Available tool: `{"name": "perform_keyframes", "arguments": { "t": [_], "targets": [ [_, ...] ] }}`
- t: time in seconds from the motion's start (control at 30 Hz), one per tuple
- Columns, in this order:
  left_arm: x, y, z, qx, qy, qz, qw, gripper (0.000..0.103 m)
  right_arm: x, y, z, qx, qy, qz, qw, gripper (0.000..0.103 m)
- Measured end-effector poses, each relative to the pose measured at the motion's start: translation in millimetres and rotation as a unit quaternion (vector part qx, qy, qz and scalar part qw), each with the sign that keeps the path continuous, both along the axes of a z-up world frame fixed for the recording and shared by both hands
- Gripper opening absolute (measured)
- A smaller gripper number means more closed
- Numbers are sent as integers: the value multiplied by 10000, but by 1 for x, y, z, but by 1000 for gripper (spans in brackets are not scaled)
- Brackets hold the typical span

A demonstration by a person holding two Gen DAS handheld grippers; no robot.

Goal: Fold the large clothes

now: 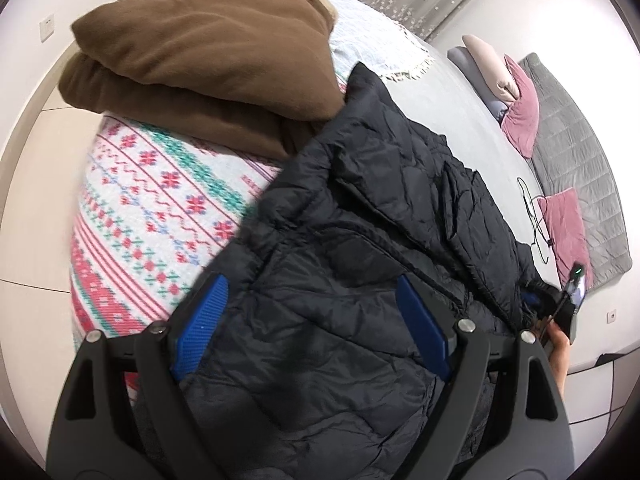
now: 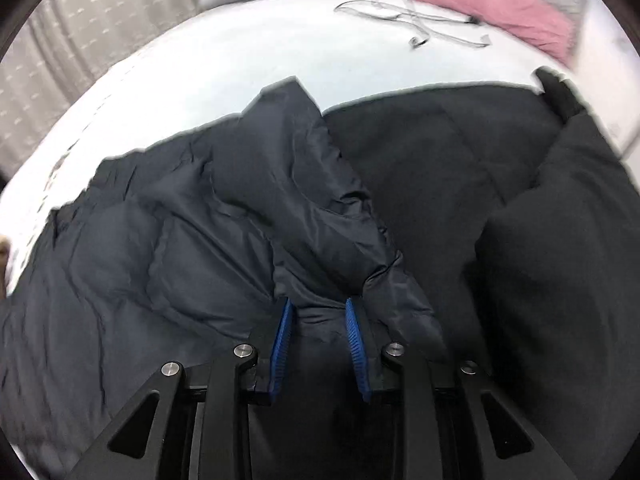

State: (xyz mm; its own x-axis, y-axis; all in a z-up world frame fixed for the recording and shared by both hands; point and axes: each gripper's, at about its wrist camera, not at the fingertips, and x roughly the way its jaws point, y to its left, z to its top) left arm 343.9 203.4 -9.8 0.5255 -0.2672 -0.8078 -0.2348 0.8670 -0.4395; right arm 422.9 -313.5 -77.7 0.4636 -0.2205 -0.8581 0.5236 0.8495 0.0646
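A dark navy puffer jacket (image 1: 360,208) lies spread across the bed. My left gripper (image 1: 310,284) hovers over its lower part with its blue pads wide apart and nothing clamped between them. In the right wrist view the jacket (image 2: 160,248) is bunched, and my right gripper (image 2: 318,304) is shut on a gathered fold of the jacket between its blue pads. The right gripper also shows at the right edge of the left wrist view (image 1: 560,304), held by a hand. Beside the jacket lies a black fleece garment (image 2: 460,160).
A folded brown blanket (image 1: 208,60) sits on a red, green and white patterned blanket (image 1: 152,208) at the left. Pink pillows (image 1: 520,112) and a grey quilt (image 1: 576,152) lie at the head of the bed (image 2: 200,60). A black cable (image 1: 534,216) lies on the sheet.
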Motion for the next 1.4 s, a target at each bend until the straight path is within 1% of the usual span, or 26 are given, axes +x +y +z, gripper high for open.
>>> {"name": "perform_keyframes", "arguments": {
  "t": [0.03, 0.07, 0.1, 0.13, 0.17, 0.2, 0.27, 0.3, 0.33, 0.4, 0.47, 0.5, 0.53, 0.6, 0.67, 0.77, 0.87, 0.9, 0.93, 1.03, 1.07, 1.13, 1.17, 1.23, 1.3, 1.4],
  "targets": [
    [0, 4, 1, 3, -9, 18, 10000, 86, 2, 36, 14, -7, -291, 505, 9983, 31],
    [-1, 8, 1, 15, -23, 49, 10000, 86, 6, 69, 21, -18, -376, 1016, 9941, 31],
    [-2, 11, 1, 31, -24, 77, 10000, 86, 9, 110, 28, -46, -424, 1659, 9852, 31],
    [-3, 11, 1, 42, -13, 100, 9999, 86, 11, 157, 34, -57, -465, 2364, 9705, 31],
    [-4, 13, 0, 41, 6, 121, 9999, 86, 12, 189, 37, -8, -478, 2829, 9580, 31],
    [-4, 16, -1, 21, 34, 153, 9999, 86, 12, 231, 39, 150, -480, 3362, 9404, 31],
    [-5, 20, -3, -13, 84, 200, 9998, 86, 13, 291, 42, 415, -503, 4020, 9133, 30],
    [-6, 23, -3, -38, 86, 227, 9997, 86, 14, 321, 43, 444, -551, 4327, 8988, 29],
    [-7, 26, -3, -57, 87, 253, 9996, 86, 13, 346, 41, 322, -575, 4550, 8880, 28],
    [-9, 32, -1, -123, 70, 323, 9994, 86, 15, 379, 27, 69, -445, 4732, 8798, 28],
    [-11, 37, 1, -157, 36, 335, 9993, 86, 23, 403, 3, 141, -94, 4704, 8823, 28],
    [-13, 38, 1, -142, 23, 324, 9994, 86, 27, 412, -11, 45, 74, 4650, 8853, 28],
    [-14, 39, 1, -126, 27, 308, 9994, 86, 33, 419, -18, -82, 154, 4640, 8856, 28],
    [-18, 39, 1, -133, 38, 255, 9996, 86, 23, 423, -22, -310, 92, 4692, 8825, 28],
    [-22, 40, 2, -113, 22, 199, 9997, 86, 13, 410, -8, -52, 104, 4633, 8861, 29],
    [-31, 41, 5, -20, -26, 148, 9999, 86, -24, 368, 29, 487, -241, 4584, 8871, 29],
    [-39, 44, 9, -38, -76, 143, 9999, 86, -78, 315, 52, 849, -539, 4472, 8888, 44],
    [-41, 45, 10, -38, -85, 131, 9999, 86, -98, 286, 55, 928, -536, 4341, 8945, 48],
    [-42, 44, 11, -31, -95, 113, 9999, 86, -114, 256, 54, 1018, -490, 4141, 9032, 48],
    [-50, 42, 17, 77, -218, 2, 9997, 86, -151, 192, 59, 1316, -539, 3610, 9217, 48],
    [-53, 40, 19, 151, -253, -14, 9996, 86, -169, 166, 64, 1325, -628, 3435, 9277, 48],
    [-61, 39, 21, 277, -281, -61, 9992, 86, -198, 121, 79, 1052, -856, 3004, 9441, 51],
    [-65, 37, 21, 301, -293, -102, 9991, 86, -207, 103, 83, 994, -944, 2849, 9487, 53],
    [-74, 35, 20, 383, -288, -183, 9987, 86, -237, 62, 90, 1080, -1201, 2481, 9552, 65],
    [-86, 34, 13, 437, -199, -272, 9985, 86, -255, 36, 88, 1187, -1242, 2223, 9597, 68],
    [-104, 35, 0, 321, -32, -411, 9986, 86, -274, 9, 79, 1132, -1115, 1952, 9678, 68]
  ]
}}
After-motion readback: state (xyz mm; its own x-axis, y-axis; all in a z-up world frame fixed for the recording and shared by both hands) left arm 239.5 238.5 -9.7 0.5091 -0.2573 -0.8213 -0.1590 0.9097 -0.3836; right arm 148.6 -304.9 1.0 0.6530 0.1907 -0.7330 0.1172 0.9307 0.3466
